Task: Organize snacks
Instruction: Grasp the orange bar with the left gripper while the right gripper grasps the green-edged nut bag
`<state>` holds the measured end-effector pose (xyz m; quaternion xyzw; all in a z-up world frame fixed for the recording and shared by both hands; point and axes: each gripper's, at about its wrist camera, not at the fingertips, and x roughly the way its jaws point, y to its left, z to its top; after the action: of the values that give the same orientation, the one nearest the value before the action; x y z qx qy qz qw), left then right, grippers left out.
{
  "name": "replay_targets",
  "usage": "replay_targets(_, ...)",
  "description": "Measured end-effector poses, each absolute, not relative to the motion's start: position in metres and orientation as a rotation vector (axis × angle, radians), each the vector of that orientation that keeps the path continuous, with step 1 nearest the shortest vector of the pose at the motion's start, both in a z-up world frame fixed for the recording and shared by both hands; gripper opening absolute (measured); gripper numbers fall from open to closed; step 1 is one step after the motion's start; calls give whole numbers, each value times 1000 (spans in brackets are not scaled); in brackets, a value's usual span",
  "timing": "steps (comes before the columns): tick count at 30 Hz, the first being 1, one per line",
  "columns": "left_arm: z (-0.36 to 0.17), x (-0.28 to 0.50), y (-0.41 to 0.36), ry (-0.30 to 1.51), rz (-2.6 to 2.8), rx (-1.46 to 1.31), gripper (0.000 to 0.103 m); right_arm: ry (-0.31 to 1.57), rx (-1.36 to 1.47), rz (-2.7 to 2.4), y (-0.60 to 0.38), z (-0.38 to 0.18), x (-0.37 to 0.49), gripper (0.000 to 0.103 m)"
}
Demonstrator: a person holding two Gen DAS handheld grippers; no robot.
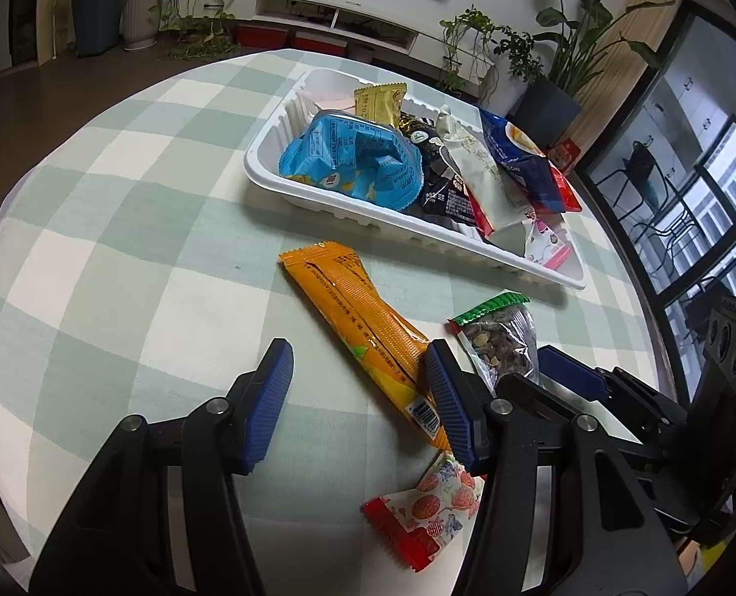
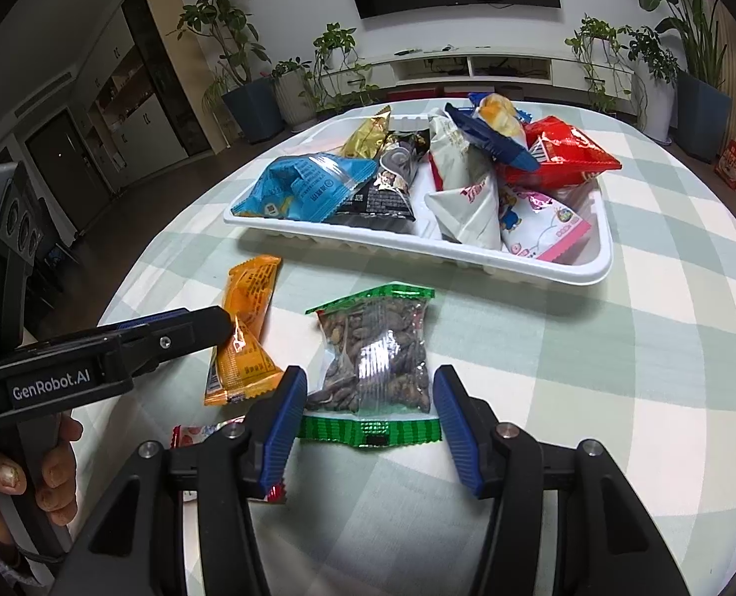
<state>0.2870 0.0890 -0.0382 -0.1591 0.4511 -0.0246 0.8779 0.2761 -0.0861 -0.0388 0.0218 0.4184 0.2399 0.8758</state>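
Near the white tray, the seed bag lies lengthwise between the right claw's spread fingers, green end toward it; the left claw gapes empty.

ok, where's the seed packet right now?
On the tablecloth, in front of the white tray: the seed packet lies between the right tool's open fingers, the orange packet to its left.
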Motion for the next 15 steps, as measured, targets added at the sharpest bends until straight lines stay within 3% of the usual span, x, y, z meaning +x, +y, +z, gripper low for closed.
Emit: replay_targets(15, -41, 296, 81, 948, -49, -323, 58, 883, 6, 517, -75, -40, 277, 62)
